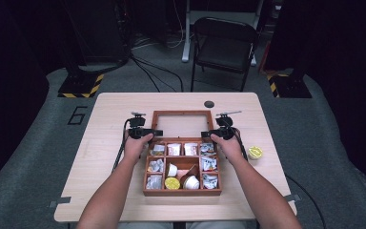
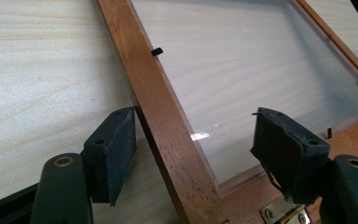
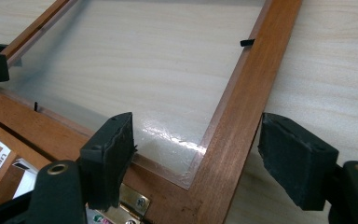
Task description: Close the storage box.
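A wooden box [image 1: 182, 192] with several compartments of sachets and small cups sits at mid-table. Its glass-paned lid [image 1: 182, 113] lies swung back flat on the table behind it. My left gripper [image 1: 146, 132] is at the lid's left rail near the hinge. In the left gripper view that gripper [image 2: 196, 154] is open, its jaws straddling the rail [image 2: 168, 140], one pad over the glass. My right gripper [image 1: 214, 133] mirrors it on the right side. In the right gripper view it [image 3: 200, 158] is open astride the right rail [image 3: 233, 140], neither pad pressing.
A small yellow cup [image 1: 255, 152] stands on the table right of the box. A dark round grommet [image 1: 209, 104] sits beyond the lid. Past the table's far edge stands a black folding chair [image 1: 224, 43]. Brass hinges [image 3: 135, 201] join lid and box.
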`<state>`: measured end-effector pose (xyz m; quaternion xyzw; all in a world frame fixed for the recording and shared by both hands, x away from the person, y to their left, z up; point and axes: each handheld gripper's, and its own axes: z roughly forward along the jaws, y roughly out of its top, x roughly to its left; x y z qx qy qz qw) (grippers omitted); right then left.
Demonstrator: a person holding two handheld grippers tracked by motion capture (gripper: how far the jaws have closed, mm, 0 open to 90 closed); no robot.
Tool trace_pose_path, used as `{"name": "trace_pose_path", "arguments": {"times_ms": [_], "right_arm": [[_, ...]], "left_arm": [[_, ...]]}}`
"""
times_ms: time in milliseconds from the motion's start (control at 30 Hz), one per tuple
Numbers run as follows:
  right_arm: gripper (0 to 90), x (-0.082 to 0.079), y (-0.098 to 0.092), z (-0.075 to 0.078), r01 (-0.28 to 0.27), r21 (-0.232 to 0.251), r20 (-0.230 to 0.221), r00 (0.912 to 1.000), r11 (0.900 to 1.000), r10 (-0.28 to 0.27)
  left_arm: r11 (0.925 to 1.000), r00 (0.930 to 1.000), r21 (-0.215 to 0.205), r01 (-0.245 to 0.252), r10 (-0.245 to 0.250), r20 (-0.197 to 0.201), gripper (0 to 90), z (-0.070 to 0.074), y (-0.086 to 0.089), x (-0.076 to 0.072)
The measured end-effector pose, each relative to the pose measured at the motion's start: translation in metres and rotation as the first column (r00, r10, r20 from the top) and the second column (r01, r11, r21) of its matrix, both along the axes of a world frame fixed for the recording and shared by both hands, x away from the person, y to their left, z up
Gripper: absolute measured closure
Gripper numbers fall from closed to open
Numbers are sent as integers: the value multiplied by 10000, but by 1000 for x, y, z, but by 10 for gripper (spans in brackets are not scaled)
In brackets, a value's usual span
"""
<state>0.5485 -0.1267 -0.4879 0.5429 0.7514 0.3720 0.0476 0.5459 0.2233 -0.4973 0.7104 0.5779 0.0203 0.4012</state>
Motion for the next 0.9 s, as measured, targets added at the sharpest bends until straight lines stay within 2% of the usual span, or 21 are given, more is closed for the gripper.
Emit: {"name": "trace_pose_path", "arguments": {"times_ms": [167,233,333,433,667,733,900], "right_arm": [[253,2,-1,-2,89,218,-176,9998,9997,-85],[245,1,1,-1,194,244,-294,9994,9995,-187],[235,3,0,-3,139,278,-191,9997,9995,-134],[239,4,-1,-4,159,540,-485,9987,9984,-133],[223,6,0,-6,150,594,-471,9988,9981,-122],[225,6,0,-6,154,586,-473,9988,9982,-126],[248,6,0,-4,463,792,-800,9960,9958,-399]], "left_arm": [[9997,9999,-223,-97,94,-109,289,-2,-3,0],[10000,10000,-52,34,-34,-46,272,-1,-3,1],[10000,10000,-84,-11,10,-60,264,-1,-4,1],[10000,10000,-87,0,0,-2,263,-2,-4,1],[9998,10000,-198,6,-7,-43,252,-3,-5,2],[9999,10000,-82,65,-65,-59,249,-3,-5,3],[9999,9999,-126,-29,27,-156,253,-1,-5,3]]}}
